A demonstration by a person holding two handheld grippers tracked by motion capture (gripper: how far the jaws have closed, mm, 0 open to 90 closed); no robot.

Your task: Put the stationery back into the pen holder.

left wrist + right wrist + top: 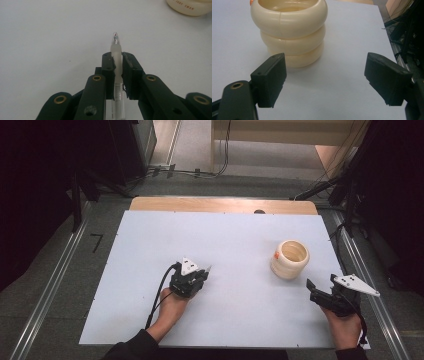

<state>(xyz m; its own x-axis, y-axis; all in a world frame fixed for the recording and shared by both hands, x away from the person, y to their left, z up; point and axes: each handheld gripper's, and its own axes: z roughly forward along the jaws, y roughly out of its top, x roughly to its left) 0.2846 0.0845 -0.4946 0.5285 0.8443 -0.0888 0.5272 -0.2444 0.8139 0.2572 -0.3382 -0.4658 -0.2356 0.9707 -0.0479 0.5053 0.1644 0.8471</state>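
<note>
A clear plastic pen is clamped between the jaws of my left gripper, its tip sticking out past them. From above, that left gripper sits near the middle of the white table, the pen's tip just showing. A cream ribbed cup stands upright to the right. In the right gripper view the cup is just beyond my right gripper, whose jaws stand wide apart with nothing between them. Seen from above, my right gripper hovers at the table's right edge, near the cup.
The white sheet lies on a wooden table. Metal rails run along both sides on the floor. Cables and dark stands sit beyond the far edge. The cup bears an orange sticker.
</note>
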